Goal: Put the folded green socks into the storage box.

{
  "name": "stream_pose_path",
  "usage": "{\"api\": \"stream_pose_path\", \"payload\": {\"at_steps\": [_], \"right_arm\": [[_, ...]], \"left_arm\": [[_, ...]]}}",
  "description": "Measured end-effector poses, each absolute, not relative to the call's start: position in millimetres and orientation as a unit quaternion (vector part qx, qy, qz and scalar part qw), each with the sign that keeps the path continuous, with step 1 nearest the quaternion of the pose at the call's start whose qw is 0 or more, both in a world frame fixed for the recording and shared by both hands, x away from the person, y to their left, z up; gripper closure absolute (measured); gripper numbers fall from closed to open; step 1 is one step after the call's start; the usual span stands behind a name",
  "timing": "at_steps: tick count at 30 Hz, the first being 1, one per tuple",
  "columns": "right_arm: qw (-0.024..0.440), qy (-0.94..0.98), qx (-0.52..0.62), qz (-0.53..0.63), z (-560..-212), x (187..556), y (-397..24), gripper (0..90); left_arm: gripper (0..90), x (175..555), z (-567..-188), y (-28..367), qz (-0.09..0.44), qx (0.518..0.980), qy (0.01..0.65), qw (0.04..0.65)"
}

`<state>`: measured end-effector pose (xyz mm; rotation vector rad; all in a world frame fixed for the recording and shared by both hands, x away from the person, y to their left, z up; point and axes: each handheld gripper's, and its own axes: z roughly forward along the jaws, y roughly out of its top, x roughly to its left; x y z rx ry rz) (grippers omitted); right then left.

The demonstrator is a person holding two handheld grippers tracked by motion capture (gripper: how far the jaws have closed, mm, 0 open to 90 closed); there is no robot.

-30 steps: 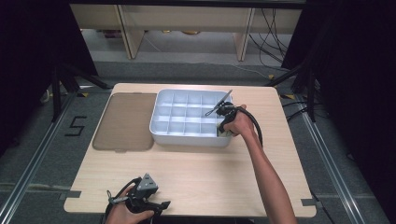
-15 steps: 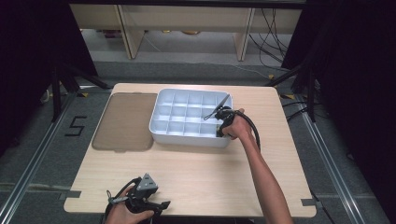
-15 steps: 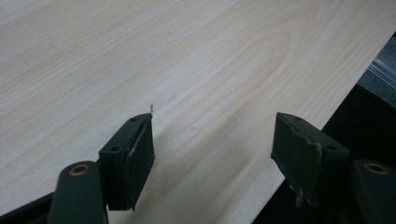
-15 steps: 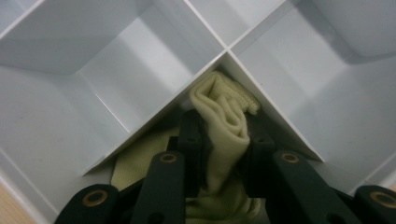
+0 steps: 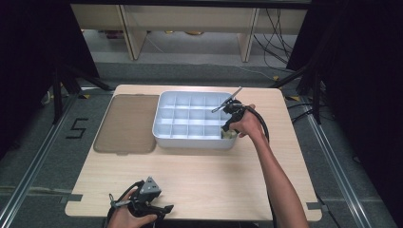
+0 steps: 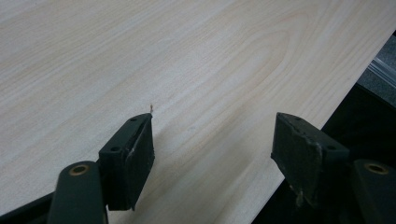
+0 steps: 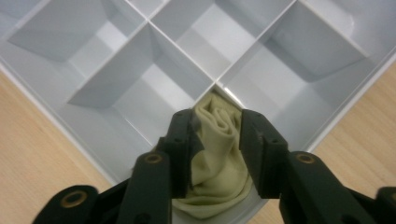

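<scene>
At centre right of the high view, the right gripper (image 5: 227, 127) straddles a pale yellow cloth (image 7: 215, 154) bunched in the near right corner compartment of the white divided tray (image 5: 164, 135). Its jaws have just been opening, the cloth between them. The left gripper (image 5: 159, 209), bottom left, stands apart over bare table (image 6: 163, 56).

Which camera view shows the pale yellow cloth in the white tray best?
The right gripper view: the cloth sits crumpled in the tray's corner compartment, between the right gripper's opening jaws. The high view shows a small pale patch.
</scene>
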<state>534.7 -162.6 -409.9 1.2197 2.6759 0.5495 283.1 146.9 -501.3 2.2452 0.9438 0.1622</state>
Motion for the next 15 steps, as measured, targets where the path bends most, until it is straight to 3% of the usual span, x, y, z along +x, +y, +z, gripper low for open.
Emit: {"api": "stream_pose_path", "payload": {"at_steps": [6, 15], "right_arm": [[0.069, 0.896, 0.403, 0.171, -408.9, 533.5, -165.5, 78.0], [0.068, 0.904, 0.397, 0.140, -432.2, 535.2, -164.6, 81.4]], "left_arm": [[29.0, 282.6, -501.7, 146.8, 0.060, 0.861, 0.369, 0.344], [29.0, 283.0, -502.2, 146.8, 0.060, 0.866, 0.363, 0.339]]}}
